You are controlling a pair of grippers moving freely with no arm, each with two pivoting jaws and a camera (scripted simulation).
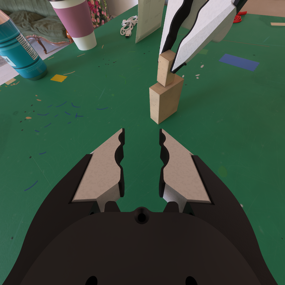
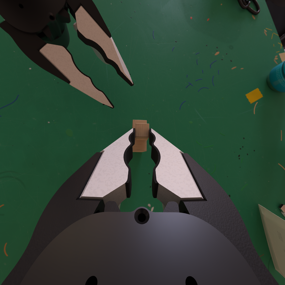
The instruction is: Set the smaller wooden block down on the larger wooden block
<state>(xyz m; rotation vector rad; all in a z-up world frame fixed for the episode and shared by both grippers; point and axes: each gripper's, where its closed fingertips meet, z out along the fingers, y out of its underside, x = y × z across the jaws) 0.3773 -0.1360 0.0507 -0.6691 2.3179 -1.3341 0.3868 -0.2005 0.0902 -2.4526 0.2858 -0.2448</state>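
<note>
The larger wooden block (image 1: pixel 165 101) stands upright on the green table (image 1: pixel 92 146). My right gripper (image 1: pixel 167 63) comes down from above, shut on the smaller wooden block (image 1: pixel 165 69). It holds that block slightly tilted, with its lower end at the larger block's top face; I cannot tell if they touch. In the right wrist view the smaller block (image 2: pixel 141 129) sits between the fingertips of the right gripper (image 2: pixel 141 130), with the larger block (image 2: pixel 139 146) right beneath. My left gripper (image 1: pixel 141 129) is open and empty, just short of the larger block; it also shows in the right wrist view (image 2: pixel 122 95).
A teal can (image 1: pixel 20 50) and a paper cup with a mauve sleeve (image 1: pixel 75 23) stand at the far left near the table edge. A white cable (image 1: pixel 128 26) and a standing folded card (image 1: pixel 148 20) are behind the blocks. Flat tape patches, blue (image 1: pixel 239 61) and yellow (image 1: pixel 58 77), lie on the table.
</note>
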